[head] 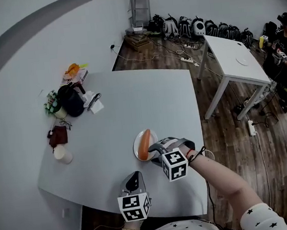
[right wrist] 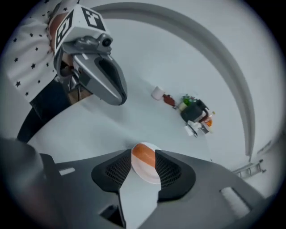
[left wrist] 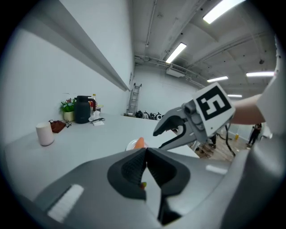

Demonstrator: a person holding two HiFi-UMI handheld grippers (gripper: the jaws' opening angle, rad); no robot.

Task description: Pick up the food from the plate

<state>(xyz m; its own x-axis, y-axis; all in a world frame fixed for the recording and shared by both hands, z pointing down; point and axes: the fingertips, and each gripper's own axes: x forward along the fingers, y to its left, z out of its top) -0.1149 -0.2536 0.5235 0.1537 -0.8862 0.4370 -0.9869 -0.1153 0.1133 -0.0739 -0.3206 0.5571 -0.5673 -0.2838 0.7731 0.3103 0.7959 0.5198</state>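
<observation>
An orange sausage-shaped piece of food [head: 144,143] lies on a small white plate [head: 136,149] near the front of the grey table [head: 132,98]. My right gripper [head: 151,149] hangs over the food's near end, open. In the right gripper view the food [right wrist: 143,153] and plate [right wrist: 151,173] show between the spread jaws of the right gripper [right wrist: 143,157], and I see no pad pressing on the food. My left gripper [head: 134,176] hovers in front of the plate, shut and empty. The left gripper view shows its tips [left wrist: 144,152] meeting, with the food [left wrist: 140,142] beyond and the right gripper [left wrist: 159,139] above it.
At the table's far left stand a black jug [head: 73,101], a potted plant [head: 53,103], a dark red pouch [head: 58,135] and a white cup [head: 62,154]. A second white table [head: 236,60] and a person [head: 283,48] are at the right.
</observation>
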